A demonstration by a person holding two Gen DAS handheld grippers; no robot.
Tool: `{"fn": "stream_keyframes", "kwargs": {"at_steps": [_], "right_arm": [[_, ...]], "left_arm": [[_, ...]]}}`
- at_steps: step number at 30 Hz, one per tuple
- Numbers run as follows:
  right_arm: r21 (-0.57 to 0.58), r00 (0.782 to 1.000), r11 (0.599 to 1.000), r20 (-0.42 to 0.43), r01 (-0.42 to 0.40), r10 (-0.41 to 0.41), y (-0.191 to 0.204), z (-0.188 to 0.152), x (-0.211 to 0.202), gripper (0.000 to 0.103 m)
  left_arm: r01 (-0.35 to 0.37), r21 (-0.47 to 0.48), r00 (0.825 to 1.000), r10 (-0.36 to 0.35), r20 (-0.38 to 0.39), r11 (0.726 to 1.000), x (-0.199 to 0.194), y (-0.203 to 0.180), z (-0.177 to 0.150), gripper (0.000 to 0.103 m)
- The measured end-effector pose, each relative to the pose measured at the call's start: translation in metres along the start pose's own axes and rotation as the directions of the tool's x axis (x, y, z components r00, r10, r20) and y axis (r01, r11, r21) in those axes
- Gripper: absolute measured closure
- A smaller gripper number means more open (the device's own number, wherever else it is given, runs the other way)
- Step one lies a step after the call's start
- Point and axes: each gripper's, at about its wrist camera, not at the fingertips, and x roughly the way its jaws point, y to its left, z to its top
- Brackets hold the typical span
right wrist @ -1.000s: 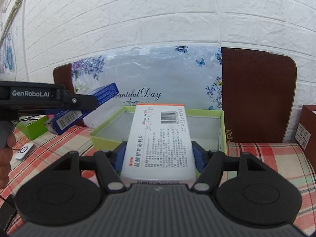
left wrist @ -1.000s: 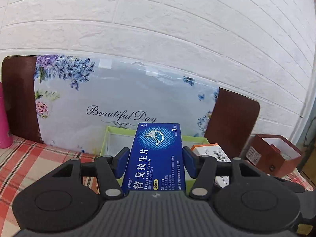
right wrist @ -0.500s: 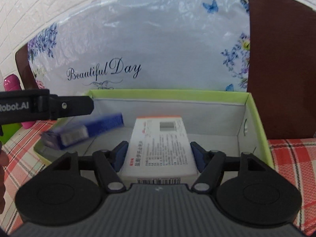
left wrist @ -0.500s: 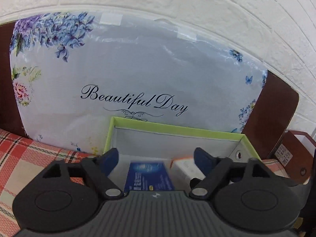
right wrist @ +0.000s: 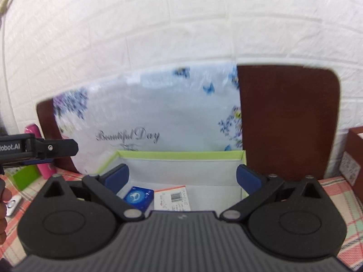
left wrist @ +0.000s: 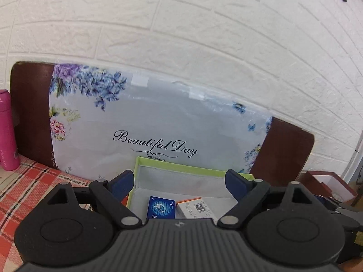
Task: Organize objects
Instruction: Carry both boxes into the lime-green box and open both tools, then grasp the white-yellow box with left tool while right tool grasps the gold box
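Where the green-rimmed box (left wrist: 192, 170) opens ahead: bare floor toward its far wall. Blue medicine box (left wrist: 161, 208) and white medicine box (left wrist: 194, 208) side by side inside, below left gripper (left wrist: 179, 181) and right gripper (right wrist: 182, 176). Both spread wide, holding nothing.

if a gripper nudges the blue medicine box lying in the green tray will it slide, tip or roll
The blue medicine box lies flat on its broad face, so it would probably slide rather than tip, and its square edges rule out rolling. It looks like thin printed card, likely light and somewhat crushable. Pushed right, it would soon meet the white box beside it inside the green tray.
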Motion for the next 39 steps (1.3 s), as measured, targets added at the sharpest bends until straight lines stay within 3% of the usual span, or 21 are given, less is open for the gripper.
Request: {"fn": "stream_keyframes", "kwargs": {"at_steps": [7, 12, 18, 26, 33, 35, 38, 39], "right_arm": [[-0.049, 0.988, 0.999, 0.153, 0.012, -0.005, 0.012, -0.025, -0.109, 0.000], [-0.099, 0.985, 0.994, 0.174, 0.039, -0.021, 0.025, -0.064, -0.154, 0.000], [-0.108, 0.995, 0.994, 0.101, 0.023, -0.012, 0.036, -0.114, -0.178, 0.000], [-0.095, 0.999, 0.995, -0.023, 0.021, -0.024, 0.046, -0.172, -0.181, 0.000], [-0.070, 0.991, 0.998, -0.132, -0.005, -0.005, 0.051, -0.194, -0.169, 0.001], [-0.092, 0.988, 0.996, -0.156, -0.009, -0.005, 0.053, -0.194, -0.162, 0.008], [-0.154, 0.976, 0.986, -0.214, -0.058, 0.024, 0.054, -0.192, -0.142, 0.029], [-0.176, 0.971, 0.981, -0.235, -0.079, 0.036, 0.055, -0.190, -0.133, 0.031]], "left_arm": [[0.004, 0.021, 0.999, -0.005, 0.041, 1.000, -0.088, -0.027, -0.027, 0.009], [0.000, 0.015, 1.000, -0.001, 0.026, 1.000, -0.130, -0.032, -0.068, 0.007], [-0.002, -0.020, 0.999, 0.002, -0.034, 1.000, -0.150, -0.029, -0.116, 0.007], [-0.087, -0.078, 0.988, 0.076, -0.132, 0.993, -0.152, -0.010, -0.173, 0.007], [-0.085, -0.072, 0.981, 0.071, -0.181, 0.994, -0.148, 0.001, -0.187, 0.007], [-0.069, -0.062, 0.981, 0.057, -0.187, 0.996, -0.145, 0.000, -0.188, 0.007], [-0.036, -0.048, 0.980, 0.026, -0.198, 0.998, -0.143, -0.003, -0.192, 0.008], [-0.026, -0.043, 0.979, 0.016, -0.202, 0.999, -0.142, -0.004, -0.194, 0.008]]}}
